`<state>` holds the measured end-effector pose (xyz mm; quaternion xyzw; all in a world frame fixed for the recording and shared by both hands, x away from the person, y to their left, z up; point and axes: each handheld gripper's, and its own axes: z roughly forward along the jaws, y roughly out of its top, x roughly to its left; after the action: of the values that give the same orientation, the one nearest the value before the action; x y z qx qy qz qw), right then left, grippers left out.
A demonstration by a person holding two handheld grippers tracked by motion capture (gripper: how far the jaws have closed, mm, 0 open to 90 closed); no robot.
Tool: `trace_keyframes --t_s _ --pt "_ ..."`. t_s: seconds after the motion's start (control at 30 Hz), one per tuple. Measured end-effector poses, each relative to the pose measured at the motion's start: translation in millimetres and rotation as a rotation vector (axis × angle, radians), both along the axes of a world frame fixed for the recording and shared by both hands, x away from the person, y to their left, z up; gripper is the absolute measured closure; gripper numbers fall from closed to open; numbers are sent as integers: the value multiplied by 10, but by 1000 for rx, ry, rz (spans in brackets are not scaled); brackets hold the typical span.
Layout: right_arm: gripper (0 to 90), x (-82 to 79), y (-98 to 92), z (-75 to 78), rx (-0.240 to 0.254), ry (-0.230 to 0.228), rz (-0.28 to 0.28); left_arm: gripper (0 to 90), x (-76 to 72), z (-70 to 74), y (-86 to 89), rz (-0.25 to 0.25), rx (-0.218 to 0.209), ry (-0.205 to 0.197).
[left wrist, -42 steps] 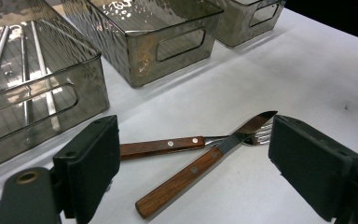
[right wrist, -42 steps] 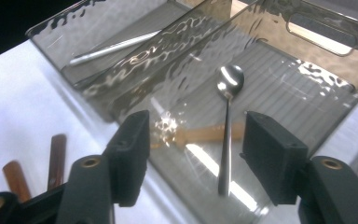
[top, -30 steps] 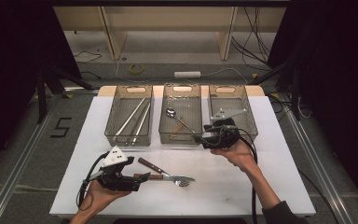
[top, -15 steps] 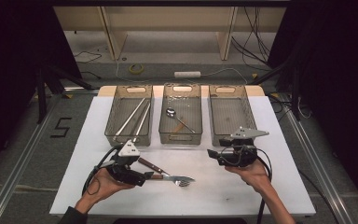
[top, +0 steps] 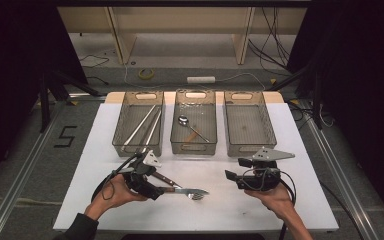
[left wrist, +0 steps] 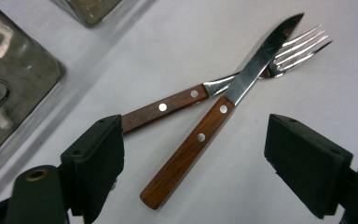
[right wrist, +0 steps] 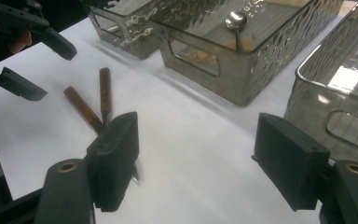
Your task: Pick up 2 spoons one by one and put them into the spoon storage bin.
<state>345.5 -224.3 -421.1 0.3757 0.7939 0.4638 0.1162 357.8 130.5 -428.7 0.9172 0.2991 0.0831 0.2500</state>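
Clearly stiff and light, the knife [left wrist: 223,109] crossing the fork [left wrist: 242,77] at frame centre suits a wooden-handle grip; left gripper [left wrist: 193,158] and right gripper [right wrist: 198,161] gape empty, the right's jaws just widened.

In your high view, your left gripper [top: 152,189] covers the near ends of the knife [top: 164,178] and fork [top: 192,192] handles, and you cannot tell there which piece lies on top. In your right gripper view, one black jaw hides where the two wooden handles meet, along with the blade and the tines. The middle bin [right wrist: 242,51] and the right-hand bin [right wrist: 340,84] run off the top and right edges. The long utensils [top: 144,128] in the left bin [top: 122,131] are too small for you to name.
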Motion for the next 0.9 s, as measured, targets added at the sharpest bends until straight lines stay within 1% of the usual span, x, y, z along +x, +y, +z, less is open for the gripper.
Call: trace_keyframes --t_s 0.07,0.17,0.23,0.33,0.43,0.47,0.57,0.73,0.77,0.9 --pt "312 -17 -8 -13 5 4 -2 204 8 -18 -26 -13 23 7" --pt "300 -37 -24 -24 14 2 3 207 17 -64 -58 -23 45 20" --pt "297 -53 -31 -31 19 3 5 211 23 -90 -73 -38 69 24" --pt "290 -75 -30 -51 17 8 12 221 30 -111 -88 -53 85 35" --pt "287 -91 -18 -61 8 10 16 236 32 -148 -103 -65 103 35" --pt "286 -96 -15 -63 4 12 18 242 32 -158 -105 -73 115 37" --pt "285 -108 -8 -66 -3 16 20 255 24 -197 -122 -94 130 50" --pt "285 -114 -3 -76 -4 15 25 273 22 -248 -144 -106 155 48" --pt "285 -117 -2 -76 -2 14 24 275 25 -254 -145 -112 161 56" --pt "285 -126 2 -74 -3 18 26 285 34 -301 -159 -116 177 58"
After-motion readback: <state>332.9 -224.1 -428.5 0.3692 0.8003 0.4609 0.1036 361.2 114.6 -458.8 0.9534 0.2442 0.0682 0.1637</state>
